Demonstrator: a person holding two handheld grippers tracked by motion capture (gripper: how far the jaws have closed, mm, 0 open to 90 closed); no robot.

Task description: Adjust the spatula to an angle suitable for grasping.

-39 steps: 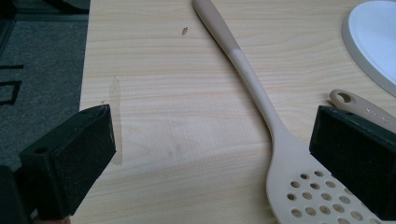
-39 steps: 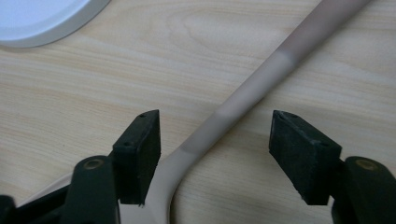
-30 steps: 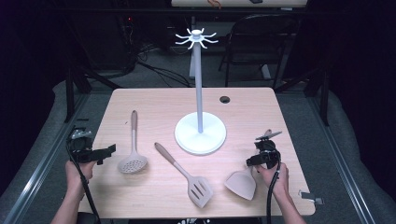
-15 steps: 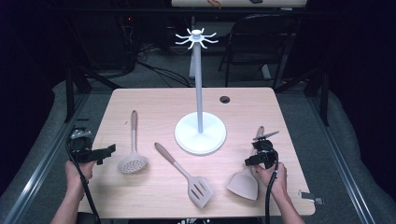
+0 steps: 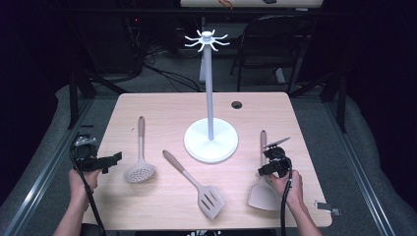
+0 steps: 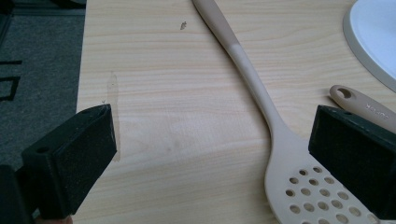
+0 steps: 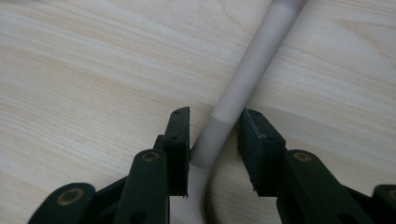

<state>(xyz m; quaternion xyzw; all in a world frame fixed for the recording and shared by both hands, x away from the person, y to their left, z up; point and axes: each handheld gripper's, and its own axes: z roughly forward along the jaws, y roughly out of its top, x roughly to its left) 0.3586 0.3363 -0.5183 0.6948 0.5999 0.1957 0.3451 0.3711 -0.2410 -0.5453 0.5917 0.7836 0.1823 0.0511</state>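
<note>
The right gripper point(image 7: 212, 140) is set astride the handle of the solid turner point(image 5: 263, 189); its jaws have just been closing and stand narrow, one pad at the handle, the other with a thin gap. The turner lies flat on the table point(image 5: 162, 105), right of the stand point(image 5: 210, 140), long axis running away from the person, blade nearest the person. The left gripper point(image 6: 210, 154) is held wide open, nothing gripped, well left of the stand beside the skimmer point(image 6: 299, 182).

Dark room, grey floor point(image 5: 44, 162), chair point(image 5: 275, 44)
</note>
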